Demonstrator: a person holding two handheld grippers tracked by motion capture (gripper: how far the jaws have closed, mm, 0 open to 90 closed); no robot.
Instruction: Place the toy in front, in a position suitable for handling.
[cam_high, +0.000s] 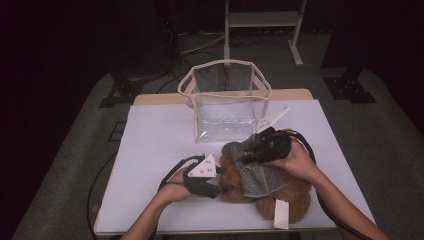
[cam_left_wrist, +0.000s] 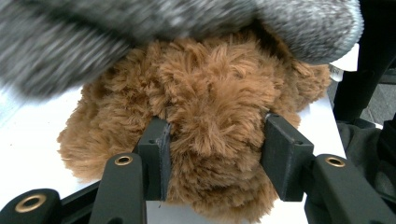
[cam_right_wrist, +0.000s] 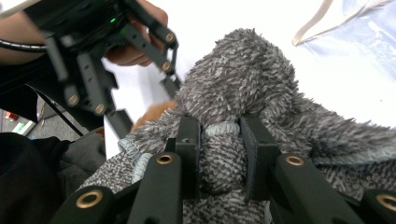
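A brown plush teddy bear (cam_high: 280, 192) lies on the white table (cam_high: 155, 145), wearing a grey knit garment (cam_high: 257, 177). My left gripper (cam_high: 224, 187) comes in from the left and is shut on the bear's brown fur (cam_left_wrist: 210, 107); in the left gripper view, my left gripper (cam_left_wrist: 217, 158) has fur bulging between its two jaws. My right gripper (cam_high: 248, 153) is above the bear's upper part. In the right gripper view, my right gripper (cam_right_wrist: 222, 149) is shut on a fold of the grey garment (cam_right_wrist: 243, 84). The left gripper (cam_right_wrist: 147, 105) shows beyond it.
A clear plastic bag with beige trim (cam_high: 225, 100) stands open at the back of the table, just beyond the bear. A white tag (cam_high: 281, 214) hangs from the bear near the front edge. The left half of the table is bare.
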